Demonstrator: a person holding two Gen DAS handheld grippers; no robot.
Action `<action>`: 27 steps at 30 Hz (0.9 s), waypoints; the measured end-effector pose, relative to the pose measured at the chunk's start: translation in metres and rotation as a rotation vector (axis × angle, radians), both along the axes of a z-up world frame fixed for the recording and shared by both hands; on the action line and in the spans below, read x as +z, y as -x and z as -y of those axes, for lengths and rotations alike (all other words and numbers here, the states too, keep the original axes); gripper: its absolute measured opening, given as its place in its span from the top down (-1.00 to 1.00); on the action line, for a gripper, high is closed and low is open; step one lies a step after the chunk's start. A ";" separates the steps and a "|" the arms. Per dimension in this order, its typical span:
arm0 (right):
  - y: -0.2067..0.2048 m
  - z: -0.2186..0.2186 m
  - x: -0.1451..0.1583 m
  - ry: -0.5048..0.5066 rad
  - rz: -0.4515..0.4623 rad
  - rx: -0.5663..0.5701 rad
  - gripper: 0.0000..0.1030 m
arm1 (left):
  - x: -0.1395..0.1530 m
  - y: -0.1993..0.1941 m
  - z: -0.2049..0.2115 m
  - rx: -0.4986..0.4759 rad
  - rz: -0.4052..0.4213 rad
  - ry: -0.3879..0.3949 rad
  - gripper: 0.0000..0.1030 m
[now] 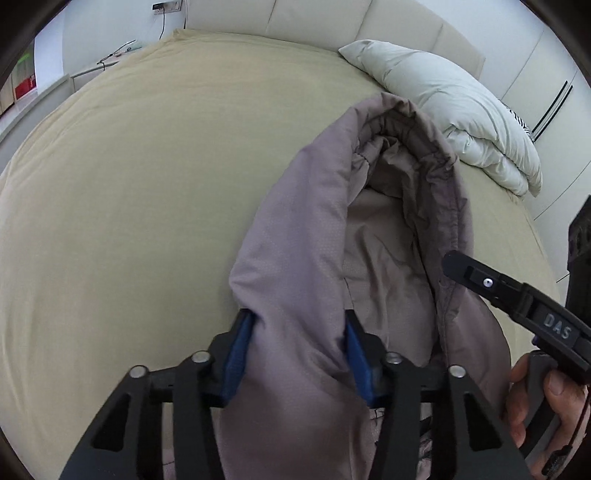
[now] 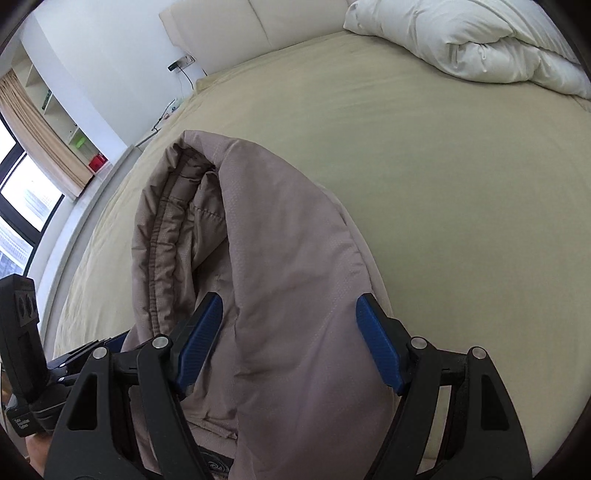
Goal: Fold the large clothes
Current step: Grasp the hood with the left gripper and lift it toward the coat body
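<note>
Nearest the left wrist camera, the left gripper (image 1: 297, 354) was clamped on a thick fold of the taupe padded jacket (image 1: 314, 236), its blue pads (image 1: 236, 358) pressed against the cloth on both sides. The jacket's bulk ran from 6 o'clock up toward 1 o'clock, ending in a gathered, elasticated opening (image 1: 402, 144) that lay on the bed. At 4 o'clock a person's hand (image 1: 532, 402) gripped the handle of the right gripper, whose black finger reached in over the jacket's seamed edge.

In the right wrist view, the right gripper (image 2: 290, 339) straddled another fold of the jacket (image 2: 273, 258). Its left pad (image 2: 201, 343) touched the cloth, while the right pad (image 2: 376, 347) sat at the fold's edge; I cannot tell whether it truly pinched. The left gripper's body showed at 8 o'clock.

Beyond the jacket, the tan bedsheet (image 1: 155, 192) spread smooth across the bed. Farther off, at 1 o'clock, a folded white duvet (image 1: 454, 107) rested near the cream padded headboard (image 1: 314, 18). At 10 o'clock stood a wall socket (image 2: 181, 63) with a cable, and shelves (image 2: 62, 122) beside a curtained window.
</note>
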State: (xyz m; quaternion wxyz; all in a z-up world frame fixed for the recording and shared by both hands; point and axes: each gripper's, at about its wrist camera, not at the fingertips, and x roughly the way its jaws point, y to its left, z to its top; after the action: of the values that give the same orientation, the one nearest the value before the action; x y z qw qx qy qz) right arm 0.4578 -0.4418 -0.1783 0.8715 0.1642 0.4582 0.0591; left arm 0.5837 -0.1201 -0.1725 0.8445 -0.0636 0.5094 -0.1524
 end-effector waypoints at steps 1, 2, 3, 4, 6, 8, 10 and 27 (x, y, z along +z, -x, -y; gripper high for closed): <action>-0.003 -0.003 -0.002 0.022 -0.015 0.005 -0.33 | 0.002 0.003 0.000 -0.004 0.008 0.001 0.51; -0.006 -0.007 -0.005 0.051 -0.030 0.015 0.12 | 0.004 0.006 -0.001 -0.005 0.014 0.004 0.58; -0.008 -0.011 -0.007 0.071 -0.045 0.025 0.30 | 0.007 0.009 -0.003 0.000 0.021 0.019 0.67; -0.007 -0.012 -0.008 0.073 -0.049 0.025 0.44 | 0.011 0.013 -0.006 0.006 0.033 0.034 0.71; 0.000 -0.013 -0.002 0.080 -0.019 0.017 0.76 | 0.023 0.025 -0.010 0.005 0.071 0.059 0.74; 0.012 -0.011 0.009 0.071 0.034 0.007 0.84 | 0.038 0.042 -0.021 -0.001 0.122 0.072 0.75; 0.033 -0.005 0.027 0.055 0.100 -0.001 0.85 | 0.054 0.066 -0.032 -0.007 0.168 0.108 0.76; 0.360 0.008 0.066 -0.098 0.264 0.052 0.85 | 0.071 0.320 -0.108 0.036 0.219 0.294 0.72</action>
State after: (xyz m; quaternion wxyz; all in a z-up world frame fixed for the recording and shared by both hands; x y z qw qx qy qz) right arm 0.0980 -0.4494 -0.1123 0.9133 0.1856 0.3402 0.1251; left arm 0.2637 -0.0124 -0.1016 0.8792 -0.1786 0.3854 -0.2160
